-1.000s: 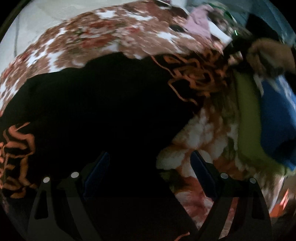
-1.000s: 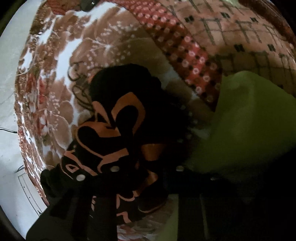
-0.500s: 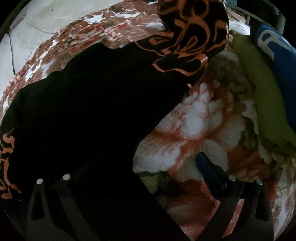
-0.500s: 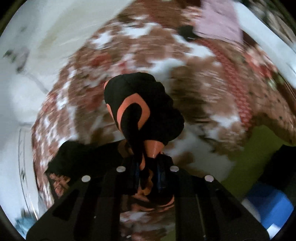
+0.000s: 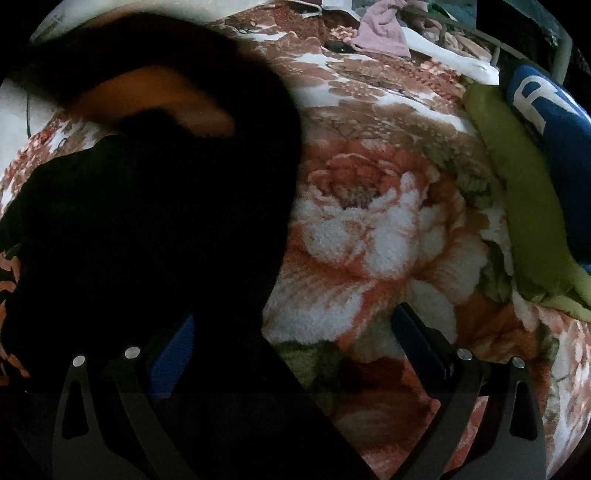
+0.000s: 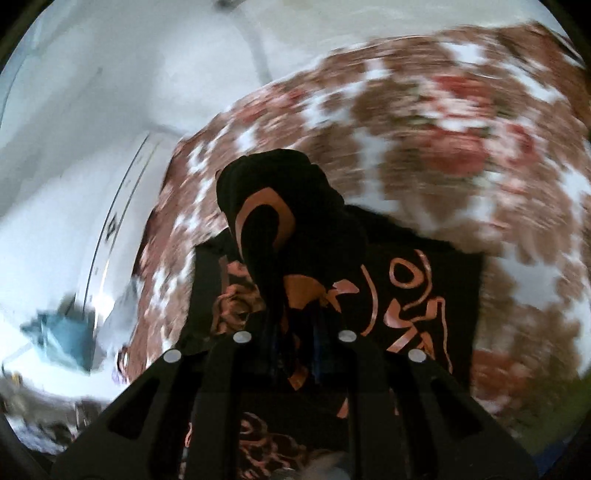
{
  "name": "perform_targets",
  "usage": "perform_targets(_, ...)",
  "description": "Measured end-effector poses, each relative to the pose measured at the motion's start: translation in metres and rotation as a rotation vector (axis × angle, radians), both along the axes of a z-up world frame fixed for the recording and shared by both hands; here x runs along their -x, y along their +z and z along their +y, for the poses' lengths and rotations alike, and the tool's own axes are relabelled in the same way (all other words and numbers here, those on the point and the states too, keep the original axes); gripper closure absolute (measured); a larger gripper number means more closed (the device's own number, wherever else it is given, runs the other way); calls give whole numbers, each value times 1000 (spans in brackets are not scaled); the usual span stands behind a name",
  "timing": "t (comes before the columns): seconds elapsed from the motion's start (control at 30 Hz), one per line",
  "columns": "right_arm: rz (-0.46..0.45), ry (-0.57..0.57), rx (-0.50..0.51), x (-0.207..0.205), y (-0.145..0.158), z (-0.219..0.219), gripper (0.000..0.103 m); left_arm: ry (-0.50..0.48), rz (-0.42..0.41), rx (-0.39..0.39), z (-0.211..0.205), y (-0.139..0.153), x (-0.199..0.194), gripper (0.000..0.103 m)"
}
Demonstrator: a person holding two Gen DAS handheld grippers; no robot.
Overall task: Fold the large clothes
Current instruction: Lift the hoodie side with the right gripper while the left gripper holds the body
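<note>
A black garment (image 5: 147, 221) with orange swirl print lies on a floral blanket (image 5: 369, 221). My left gripper (image 5: 291, 332) stands wide open low over its right edge, with black cloth under the left finger and blanket under the right one. It pinches nothing. A blurred fold of the garment (image 5: 177, 99) hangs above it at the upper left. In the right wrist view, my right gripper (image 6: 293, 350) is shut on a bunched end of the garment (image 6: 280, 206), lifted above the flat printed part (image 6: 417, 295).
A green cloth (image 5: 524, 206) and a blue cloth with white lettering (image 5: 546, 107) lie folded at the blanket's right side. A pink cloth (image 5: 384, 33) lies at the far edge. Beyond the blanket's left edge are a white floor (image 6: 92, 110) and a teal object (image 6: 62, 336).
The right gripper has lifted its end of the black garment and swung it from beside the green cloth across over the garment's body. The left gripper's jaws widened and it sank a little.
</note>
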State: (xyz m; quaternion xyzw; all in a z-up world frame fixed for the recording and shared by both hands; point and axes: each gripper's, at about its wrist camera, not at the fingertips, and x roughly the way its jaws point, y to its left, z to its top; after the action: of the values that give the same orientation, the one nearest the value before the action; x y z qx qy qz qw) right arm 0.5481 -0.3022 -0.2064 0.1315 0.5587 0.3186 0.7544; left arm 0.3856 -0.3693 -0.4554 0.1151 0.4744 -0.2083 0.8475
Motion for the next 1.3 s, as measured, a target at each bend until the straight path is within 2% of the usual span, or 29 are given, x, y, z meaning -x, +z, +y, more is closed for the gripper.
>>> perform_targets(0.17, 25, 131, -15, 8, -9, 103, 89, -6, 18, 11, 4, 0, -3, 5)
perform_targets(0.3, 78, 191, 9, 20, -38, 180, 90, -3, 25, 21, 6, -1, -4, 5)
perform_targets(0.47, 46, 277, 173, 42, -97, 260, 91, 0, 39, 36, 7, -2, -6, 5)
perform_targets(0.6, 13, 349, 290, 60, -135, 291, 90, -3, 49, 54, 8, -1, -6, 5)
perform_targets(0.67, -1, 368, 325, 67, -146, 298, 84, -10, 54, 55, 9, -1, -7, 5)
perform_targets(0.7, 4, 372, 337, 71, -152, 304, 76, -13, 55, 55, 9, -1, -7, 5)
perform_targets(0.73, 14, 380, 339, 74, -157, 309, 59, -16, 55, 55, 10, -1, -6, 5)
perform_targets(0.77, 32, 393, 329, 78, -161, 313, 51, -19, 56, 54, 10, -1, -6, 5)
perform_targets(0.8, 46, 402, 319, 80, -163, 317, 36, -26, 60, 53, 10, -1, -6, 5)
perform_targets(0.83, 56, 410, 306, 83, -163, 322, 29, -30, 64, 55, 11, 0, -6, 5)
perform_targets(0.9, 55, 428, 294, 89, -161, 330, 26, -37, 79, 62, 14, 3, -5, 5)
perform_targets(1.0, 106, 435, 246, 89, -159, 334, 24, -52, 114, 65, 18, 8, 4, 5)
perform_targets(1.1, 133, 432, 197, 76, -144, 324, 23, -87, 145, 67, 25, 15, 25, 5)
perform_targets(1.2, 91, 398, 197, 50, -122, 303, 16, -101, 159, 107, 43, 28, 58, 5)
perform_targets(1.3, 23, 347, 241, 15, -103, 270, 15, -120, 133, 114, 69, 40, 86, 5)
